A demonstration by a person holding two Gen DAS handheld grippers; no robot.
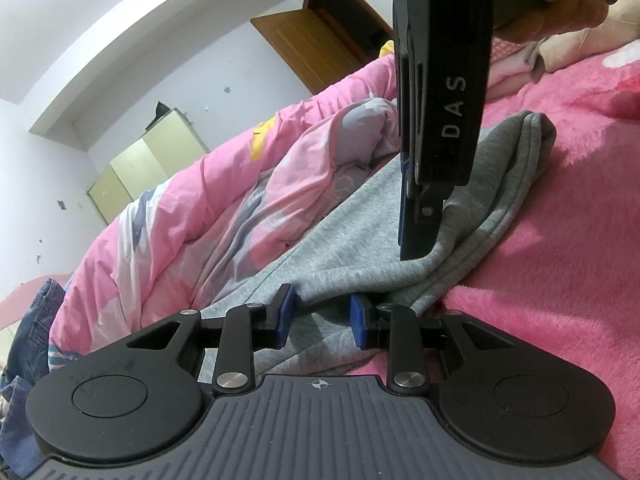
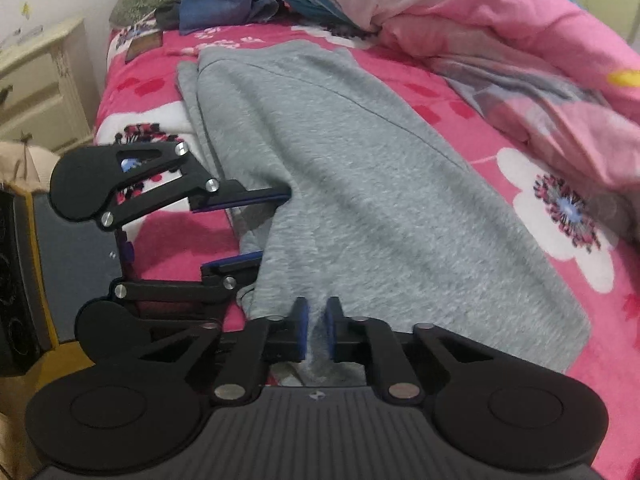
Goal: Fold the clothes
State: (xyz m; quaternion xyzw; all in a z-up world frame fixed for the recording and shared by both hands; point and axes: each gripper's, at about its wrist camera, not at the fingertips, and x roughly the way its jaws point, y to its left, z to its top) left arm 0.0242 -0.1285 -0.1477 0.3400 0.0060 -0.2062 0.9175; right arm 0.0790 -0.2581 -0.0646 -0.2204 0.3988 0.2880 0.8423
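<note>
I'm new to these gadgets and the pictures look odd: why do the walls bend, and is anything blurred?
Left wrist view: the fisheye lens bows the ceiling beam; the image is mostly sharp, with daylight brightening the pink blanket. Right wrist view: softer overall, the grey garment and quilt slightly smeared, edges curving.

hidden: near hem of the grey garment [image 2: 360, 200] goes under the right gripper [image 2: 318, 330] body; cut off: hand [image 1: 560, 4] at the top edge of the left wrist view; blurred: pink quilt [image 2: 520, 60] at right; unclear: dark clothes heap [image 2: 224, 4] beyond
</note>
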